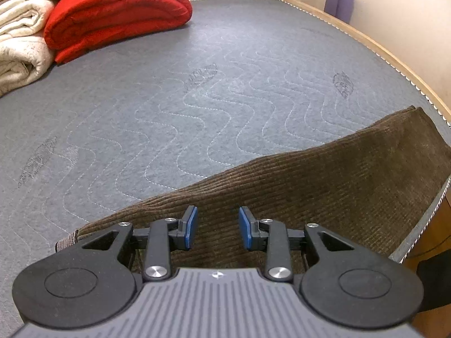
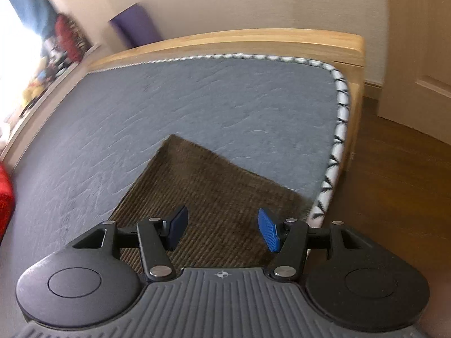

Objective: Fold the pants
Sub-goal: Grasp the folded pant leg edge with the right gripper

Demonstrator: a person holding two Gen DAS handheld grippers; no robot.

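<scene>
Brown corduroy pants (image 1: 324,180) lie flat on a grey quilted mattress (image 1: 169,98), folded into a long band near the mattress's right edge. My left gripper (image 1: 215,226) is open and empty, just above the pants near their waistband end. In the right wrist view the pants (image 2: 208,186) show as a folded rectangle near the mattress corner. My right gripper (image 2: 222,229) is open and empty above the pants. That view is blurred by motion.
A folded red quilt (image 1: 118,14) and cream blankets (image 1: 19,42) are stacked at the far left of the mattress. A wooden bed frame (image 2: 225,42) borders the mattress (image 2: 197,98). Wood floor (image 2: 394,183) lies to the right. A purple roll (image 2: 135,25) leans on the wall.
</scene>
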